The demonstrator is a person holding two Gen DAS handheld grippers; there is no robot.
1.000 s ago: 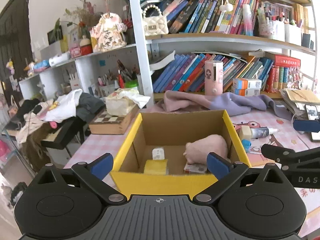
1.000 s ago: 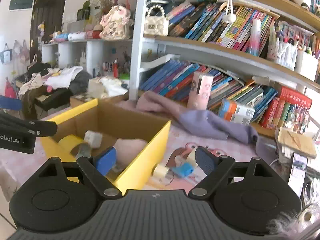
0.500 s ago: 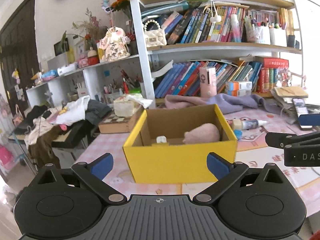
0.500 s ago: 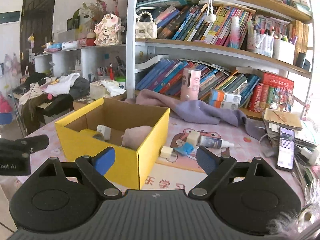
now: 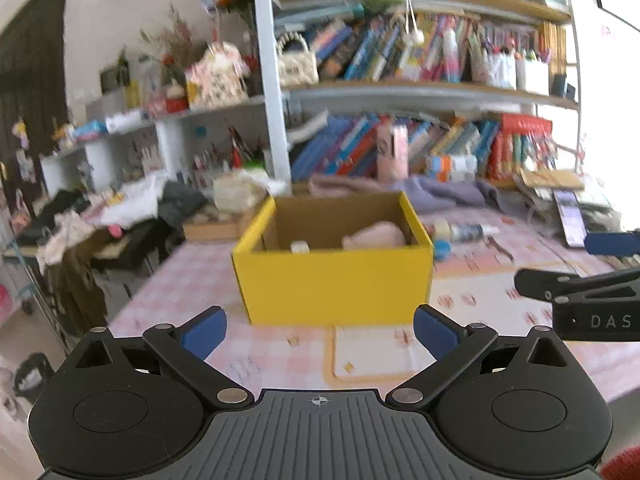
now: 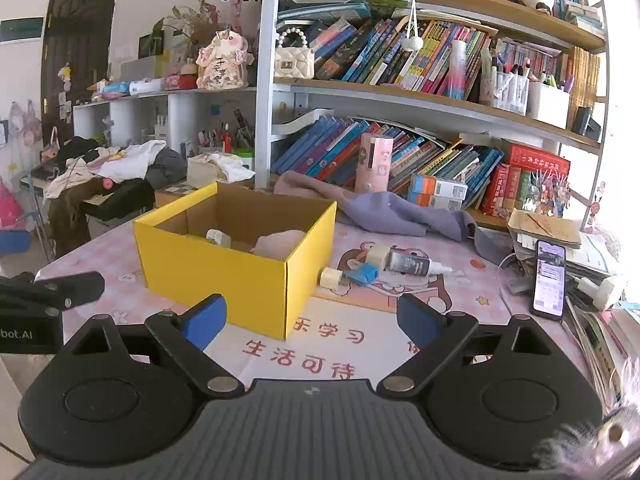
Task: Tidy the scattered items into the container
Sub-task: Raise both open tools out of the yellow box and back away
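Observation:
The yellow cardboard box point(image 5: 332, 284) point(image 6: 224, 276) stands open on the pink tablecloth. Inside it lie a pink soft item point(image 5: 374, 236) point(image 6: 278, 242) and a small white item point(image 5: 299, 246) point(image 6: 218, 237). To the right of the box lie a small bottle point(image 6: 412, 264) point(image 5: 468, 232), a blue piece point(image 6: 365, 274) and a cream cap point(image 6: 331, 278). My left gripper point(image 5: 319, 330) is open and empty, a short way in front of the box. My right gripper point(image 6: 311, 318) hovers off the box's near right corner, its jaws opening with nothing between them.
A phone point(image 6: 550, 276) and stacked papers point(image 6: 544, 228) lie at the right edge. A purple cloth point(image 6: 392, 212) is draped behind the box before the bookshelf point(image 6: 400, 100). Clothes point(image 6: 120, 164) pile up on furniture at the left.
Both grippers have drawn back from over the box, which now looks smaller and farther away. The right jaws have spread a little wider.

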